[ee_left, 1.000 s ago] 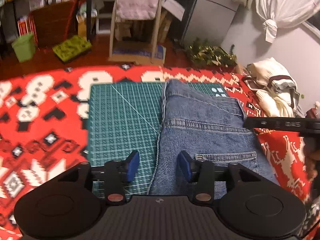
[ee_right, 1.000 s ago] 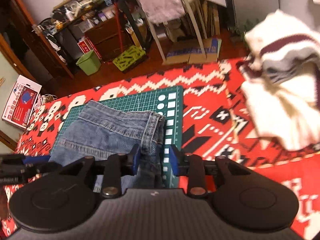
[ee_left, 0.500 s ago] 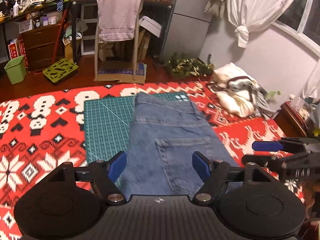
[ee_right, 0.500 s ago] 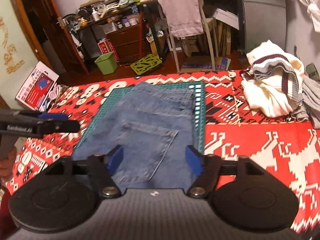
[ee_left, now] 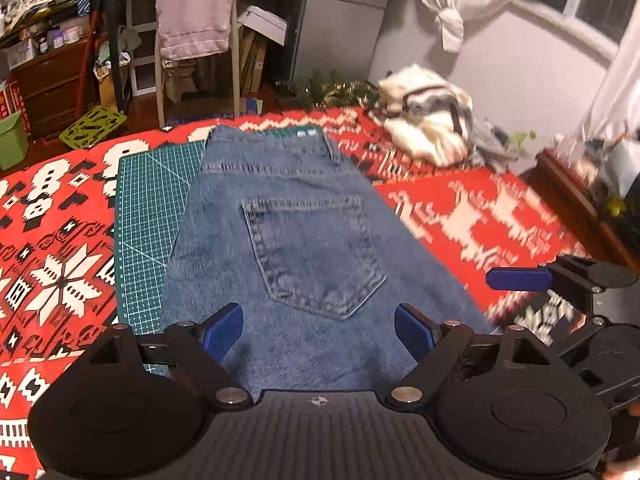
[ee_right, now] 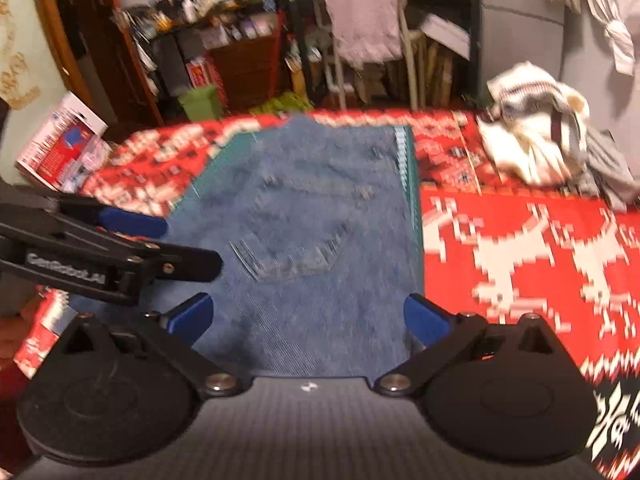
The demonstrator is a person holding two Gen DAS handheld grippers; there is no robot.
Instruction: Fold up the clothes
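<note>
We hold each hand-held gripper, left point(ee_left: 319, 330) and right point(ee_right: 308, 318), spread empty above flat-lying jeans point(ee_left: 296, 232), perhaps readying a fold.

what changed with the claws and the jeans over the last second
Both claws opened and pulled back and up: the left claw left the jeans' left edge, and the right claw let go of the waistband corner. The jeans stayed folded on the green mat, the sweater untouched.
</note>
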